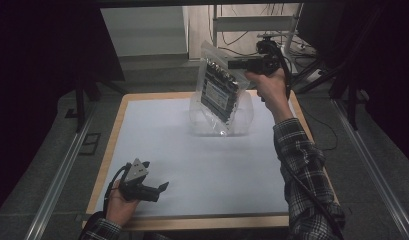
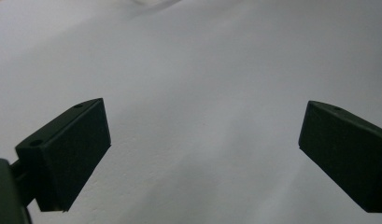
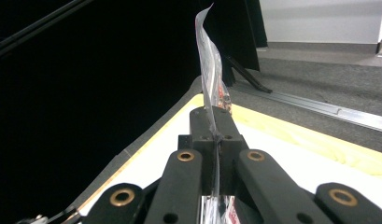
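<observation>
Right claw [image 1: 232, 63] clamped tight on the top edge of a clear plastic bag [image 1: 219, 92], dark packet inside, held up in the air over the far edge of the desk [image 1: 202, 165], bottom corner dangling just above the white top. Left claw [image 1: 162, 187] spread wide with nothing in it, parked low near the desk's near left corner.

No text can be read. The dark card inside the clear bag [image 1: 219, 90], held up at the far right of the table, bears pale rows that look like print, too small and blurred to make out. In the right gripper view a red and white patch on the bag [image 3: 224, 100] is likewise illegible.
</observation>
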Demonstrator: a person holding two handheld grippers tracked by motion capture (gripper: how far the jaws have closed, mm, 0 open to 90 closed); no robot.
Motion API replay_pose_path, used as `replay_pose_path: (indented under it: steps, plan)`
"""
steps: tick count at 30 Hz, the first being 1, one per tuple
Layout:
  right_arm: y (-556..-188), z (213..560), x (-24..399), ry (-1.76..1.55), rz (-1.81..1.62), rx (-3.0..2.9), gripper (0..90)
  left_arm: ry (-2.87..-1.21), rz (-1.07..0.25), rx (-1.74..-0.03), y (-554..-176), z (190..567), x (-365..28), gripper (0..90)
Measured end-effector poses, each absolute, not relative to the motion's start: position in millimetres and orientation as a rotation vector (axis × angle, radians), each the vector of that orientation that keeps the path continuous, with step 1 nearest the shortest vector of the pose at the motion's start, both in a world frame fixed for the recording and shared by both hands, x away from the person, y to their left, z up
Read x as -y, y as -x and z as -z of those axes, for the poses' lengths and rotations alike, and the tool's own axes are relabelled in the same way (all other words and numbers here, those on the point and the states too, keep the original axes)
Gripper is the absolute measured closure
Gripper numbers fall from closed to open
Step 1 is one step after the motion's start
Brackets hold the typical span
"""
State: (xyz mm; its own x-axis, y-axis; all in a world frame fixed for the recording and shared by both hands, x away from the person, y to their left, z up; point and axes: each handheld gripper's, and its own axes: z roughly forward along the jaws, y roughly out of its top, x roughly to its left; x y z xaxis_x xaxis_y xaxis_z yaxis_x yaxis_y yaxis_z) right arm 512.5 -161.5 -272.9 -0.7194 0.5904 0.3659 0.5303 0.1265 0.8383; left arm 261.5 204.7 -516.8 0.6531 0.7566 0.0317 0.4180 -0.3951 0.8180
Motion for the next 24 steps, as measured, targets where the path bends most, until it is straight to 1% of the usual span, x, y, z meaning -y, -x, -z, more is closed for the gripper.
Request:
replay_pose_path:
  steps: [15, 24]
  plan:
    - [-554.7, 284.9, 152.6, -1.155, -1.62, -2.282, 89.0, -2.035, -0.515, -0.912, -261.3, 516.7, -204.8, 1.8]
    - [-567.6, 301.5, 148.2, -1.162, -1.562, -2.292, 89.0, -2.039, -0.515, -0.911, -261.2, 516.8, -204.4, 1.9]
